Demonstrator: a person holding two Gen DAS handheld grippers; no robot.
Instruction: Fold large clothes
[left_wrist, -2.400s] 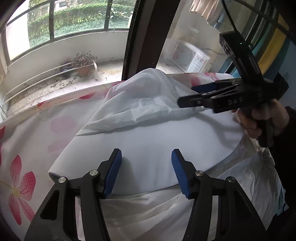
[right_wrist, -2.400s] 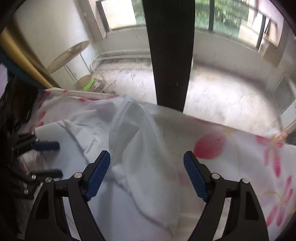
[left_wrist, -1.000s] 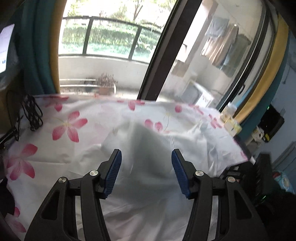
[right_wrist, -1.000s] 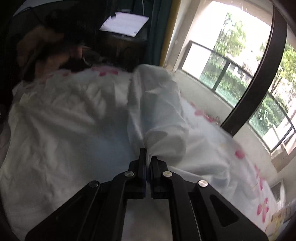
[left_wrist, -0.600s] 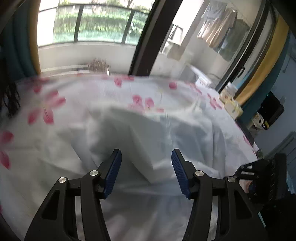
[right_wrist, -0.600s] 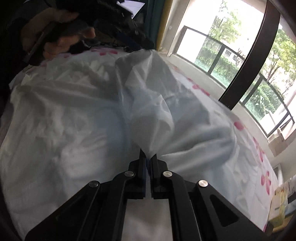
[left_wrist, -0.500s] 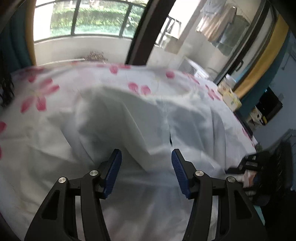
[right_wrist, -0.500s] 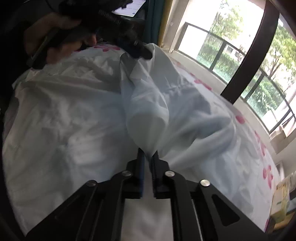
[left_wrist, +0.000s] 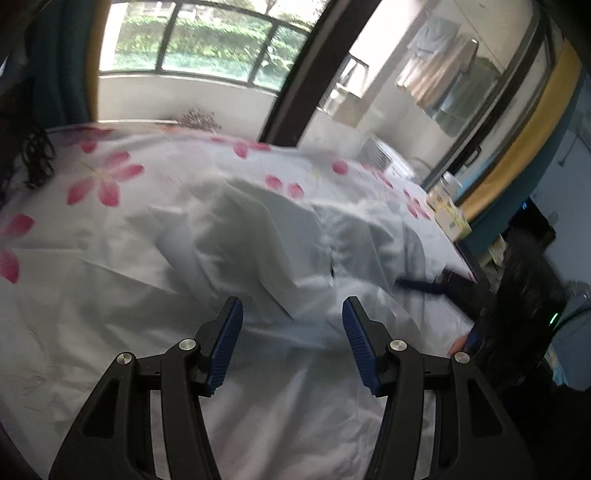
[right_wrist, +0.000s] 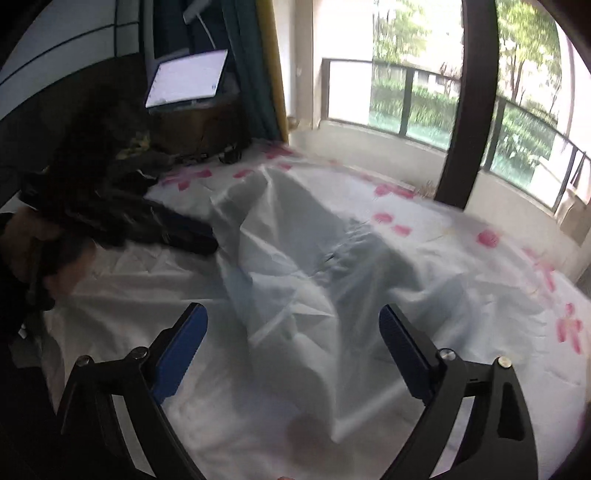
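A large white garment (left_wrist: 258, 236) lies rumpled in a loose heap on the flowered bed sheet (left_wrist: 99, 184). It also shows in the right wrist view (right_wrist: 295, 258). My left gripper (left_wrist: 291, 339) is open and empty, just above the garment's near edge. My right gripper (right_wrist: 291, 347) is open wide and empty, above the garment's near folds. The right gripper shows blurred at the right edge of the left wrist view (left_wrist: 428, 284). The left gripper shows dark and blurred at the left of the right wrist view (right_wrist: 184, 232).
A dark window post (left_wrist: 299, 74) and balcony railing stand behind the bed. Small boxes (left_wrist: 447, 214) sit at the bed's right edge. A lit laptop (right_wrist: 188, 79) and dark cables (right_wrist: 221, 155) lie by the teal curtain at the bed's far left.
My right gripper has opened and let go of the white garment, which has dropped onto the bed. Both grippers have swung to new angles; the left stayed open.
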